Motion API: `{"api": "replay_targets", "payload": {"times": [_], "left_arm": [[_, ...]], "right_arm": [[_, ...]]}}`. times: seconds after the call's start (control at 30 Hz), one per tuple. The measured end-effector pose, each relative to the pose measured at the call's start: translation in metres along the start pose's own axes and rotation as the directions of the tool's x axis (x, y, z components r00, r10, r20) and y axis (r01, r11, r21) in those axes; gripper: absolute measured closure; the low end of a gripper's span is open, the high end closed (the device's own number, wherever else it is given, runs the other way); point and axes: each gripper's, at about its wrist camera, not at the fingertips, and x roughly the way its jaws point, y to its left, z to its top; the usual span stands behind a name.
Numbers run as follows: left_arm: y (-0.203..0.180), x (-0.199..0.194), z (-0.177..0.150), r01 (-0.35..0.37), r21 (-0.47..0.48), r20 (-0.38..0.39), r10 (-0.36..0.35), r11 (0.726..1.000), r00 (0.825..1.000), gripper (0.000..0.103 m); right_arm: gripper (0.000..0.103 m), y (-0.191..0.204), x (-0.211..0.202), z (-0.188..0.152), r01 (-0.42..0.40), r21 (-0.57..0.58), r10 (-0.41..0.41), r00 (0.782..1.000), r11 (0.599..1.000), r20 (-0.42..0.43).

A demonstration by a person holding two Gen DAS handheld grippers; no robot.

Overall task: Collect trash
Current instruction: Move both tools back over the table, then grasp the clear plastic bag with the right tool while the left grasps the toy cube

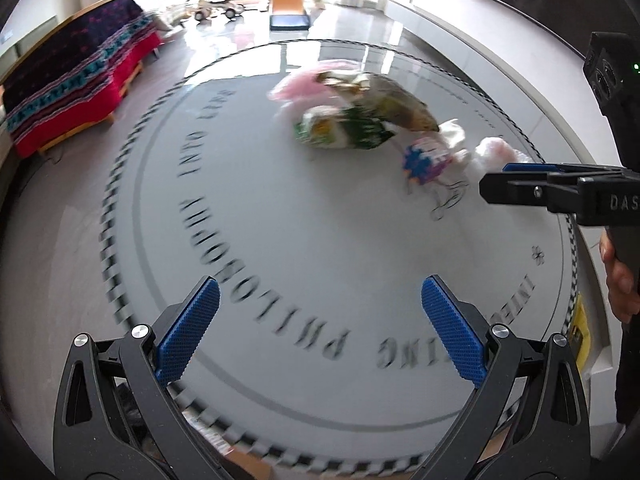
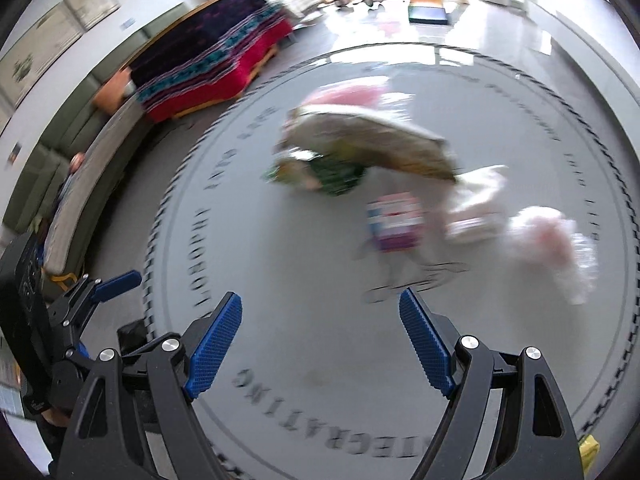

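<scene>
On the round grey counter (image 1: pixel 280 240) with lettering around its rim, a blurred heap of trash lies toward the far right: a pink plastic bag (image 1: pixel 304 80), a green-and-white snack wrapper (image 1: pixel 340 130), a brown crumpled packet (image 1: pixel 404 108) and a small purple-and-pink carton (image 1: pixel 424 158). The left gripper (image 1: pixel 320 332) and right gripper (image 2: pixel 320 340) both hover near the counter's near side, jaws spread wide and holding nothing.

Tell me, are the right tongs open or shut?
Open: the right tongs show blue pads spread wide, only bare table between them.
</scene>
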Motion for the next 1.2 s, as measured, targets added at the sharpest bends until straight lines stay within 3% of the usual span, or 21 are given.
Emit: {"api": "replay_targets", "payload": {"times": [0.3, 0.5, 0.67, 0.77, 0.93, 1.13, 1.2], "left_arm": [[-0.062, 0.048, 0.058, 0.029, 0.01, -0.034, -0.029, 1.0, 0.999, 0.005], [-0.09, 0.085, 0.089, 0.063, -0.042, -0.061, -0.066, 0.997, 0.996, 0.005], [-0.105, 0.115, 0.107, 0.058, -0.09, -0.078, -0.065, 0.994, 0.995, 0.005], [-0.112, 0.131, 0.115, 0.047, -0.089, -0.093, -0.055, 0.995, 0.994, 0.005], [-0.118, 0.149, 0.118, 0.02, -0.075, -0.118, -0.029, 0.997, 0.993, 0.005], [-0.108, 0.158, 0.115, 0.031, -0.13, -0.124, -0.048, 0.991, 0.991, 0.005], [-0.1, 0.161, 0.113, 0.001, -0.166, -0.132, -0.023, 0.986, 0.991, 0.005]], "right_arm": [[0.021, -0.08, -0.009, 0.026, 0.121, 0.021, -0.121, 0.992, 0.992, 0.031], [0.022, -0.133, 0.015, 0.043, 0.278, 0.036, -0.278, 0.96, 0.96, -0.011], [0.022, -0.163, 0.04, 0.047, 0.331, 0.043, -0.33, 0.943, 0.943, -0.045], [0.03, -0.172, 0.054, 0.048, 0.33, 0.014, -0.328, 0.943, 0.944, -0.061], [0.057, -0.178, 0.045, 0.047, 0.241, 0.064, -0.239, 0.971, 0.968, -0.027], [0.059, -0.188, 0.032, 0.037, 0.181, 0.126, -0.182, 0.983, 0.975, -0.004], [0.059, -0.186, 0.031, 0.034, 0.163, 0.124, -0.164, 0.986, 0.979, -0.005]]}}
